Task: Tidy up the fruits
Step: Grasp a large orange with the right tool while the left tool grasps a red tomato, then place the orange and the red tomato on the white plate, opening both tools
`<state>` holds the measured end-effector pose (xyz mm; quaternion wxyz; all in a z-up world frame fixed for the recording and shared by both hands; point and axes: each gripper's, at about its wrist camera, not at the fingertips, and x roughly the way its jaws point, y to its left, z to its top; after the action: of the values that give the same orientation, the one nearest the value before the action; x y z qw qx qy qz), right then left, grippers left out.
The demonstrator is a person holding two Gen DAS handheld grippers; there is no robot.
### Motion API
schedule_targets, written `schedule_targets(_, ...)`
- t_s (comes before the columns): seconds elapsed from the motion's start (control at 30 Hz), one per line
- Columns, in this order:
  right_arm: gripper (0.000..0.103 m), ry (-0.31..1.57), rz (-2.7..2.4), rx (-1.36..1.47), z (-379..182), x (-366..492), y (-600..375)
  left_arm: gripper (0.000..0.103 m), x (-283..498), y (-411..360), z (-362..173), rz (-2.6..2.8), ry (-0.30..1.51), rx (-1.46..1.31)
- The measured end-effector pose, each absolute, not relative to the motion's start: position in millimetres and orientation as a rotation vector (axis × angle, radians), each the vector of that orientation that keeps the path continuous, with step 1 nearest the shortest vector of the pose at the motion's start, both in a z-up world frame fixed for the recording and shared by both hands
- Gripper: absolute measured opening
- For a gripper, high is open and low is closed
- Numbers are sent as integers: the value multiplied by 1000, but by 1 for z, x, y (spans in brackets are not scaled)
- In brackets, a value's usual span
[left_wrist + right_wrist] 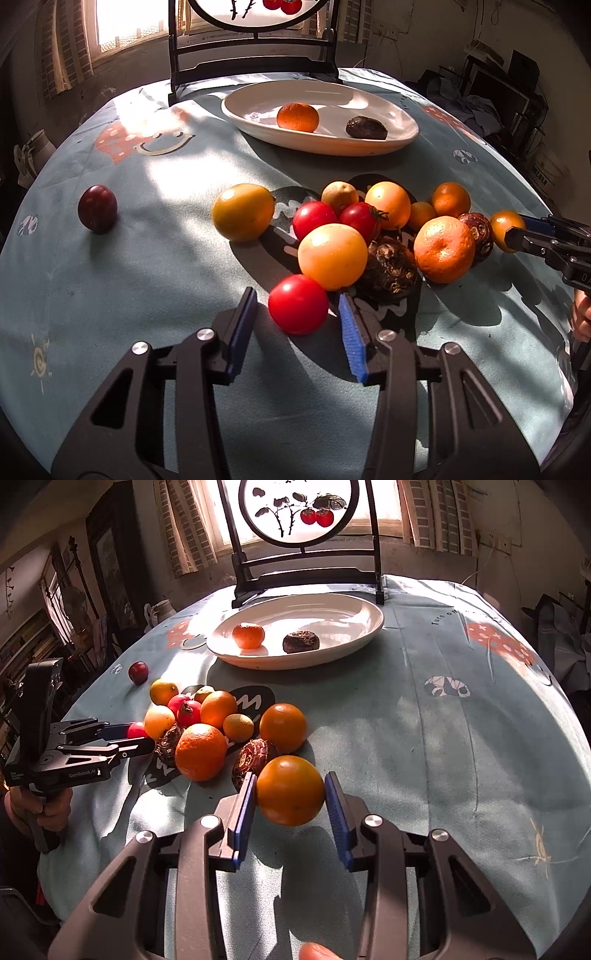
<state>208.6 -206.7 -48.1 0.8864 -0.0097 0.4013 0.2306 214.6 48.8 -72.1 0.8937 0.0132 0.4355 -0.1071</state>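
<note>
Red and round, the tomato (297, 304) sits between our left gripper's (297, 314) unclenched pads, while our right gripper (290, 797) clasps an orange (290, 790), white plate (354, 642) straight ahead.

White lettering "GenRobot.AI" runs along the side of the left gripper (137, 738) body; faint dark letters beginning "Tuto" are printed on the tablecloth (443, 738) near its far edge, the rest unreadable

Both wrist views close, angled down, sharing fruit pile (373, 236).
</note>
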Motion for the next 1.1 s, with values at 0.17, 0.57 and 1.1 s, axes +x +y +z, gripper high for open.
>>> schedule_targets(0.17, 38, 842, 477, -20, -50, 210, -207, 31, 214, 53, -72, -215, 903, 11)
schedule_targets(0.57, 38, 786, 581, 73, -33, 220, -205, 31, 203, 57, -43, -263, 815, -49)
schedule_targets(1.1, 38, 798, 426, 130, -30, 376, -174, 31, 352, -12, -16, -316, 864, 19)
